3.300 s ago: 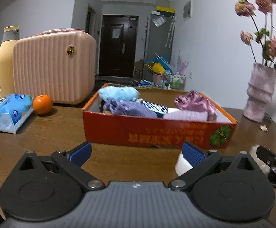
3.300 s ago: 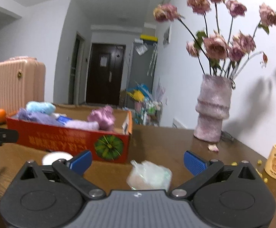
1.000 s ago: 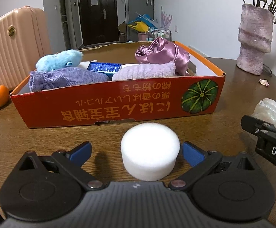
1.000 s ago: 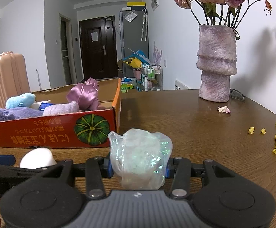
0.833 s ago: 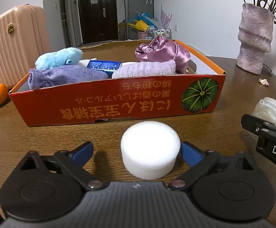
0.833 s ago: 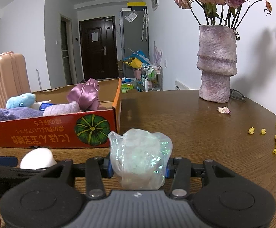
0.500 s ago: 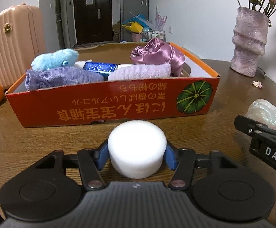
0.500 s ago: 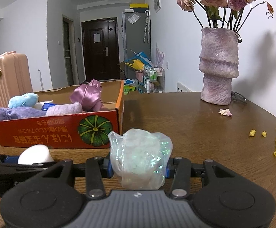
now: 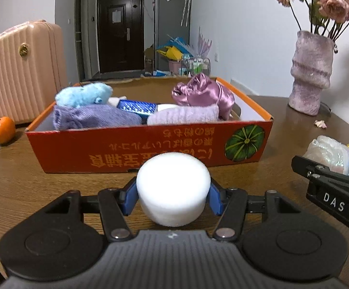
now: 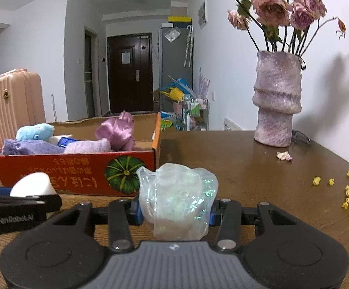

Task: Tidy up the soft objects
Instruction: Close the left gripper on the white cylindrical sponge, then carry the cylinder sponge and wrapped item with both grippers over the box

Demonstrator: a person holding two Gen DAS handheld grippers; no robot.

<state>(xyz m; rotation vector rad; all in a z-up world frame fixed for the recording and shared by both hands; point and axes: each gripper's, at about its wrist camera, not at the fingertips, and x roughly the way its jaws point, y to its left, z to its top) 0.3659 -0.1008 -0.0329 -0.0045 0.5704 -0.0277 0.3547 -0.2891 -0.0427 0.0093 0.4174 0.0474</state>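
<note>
left wrist view: white foam puck (image 9: 173, 187), short smooth cylinder, clamped between blue pads of left gripper (image 9: 173, 192), just in front of red cardboard box (image 9: 150, 144); jaws have just been closing on it, likely to carry it into box. right gripper (image 10: 175, 212) squeezes crinkled iridescent plastic pouch (image 10: 178, 200), also in front of box. box already holds blue plush (image 9: 83, 95), purple towels (image 9: 95, 118), satin pouch (image 9: 203, 94). purple vase (image 9: 311, 82) right of box.

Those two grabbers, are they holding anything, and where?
Left gripper pinches the white foam cylinder by its round sides. Right gripper squeezes the crinkly plastic bundle by its sides.
</note>
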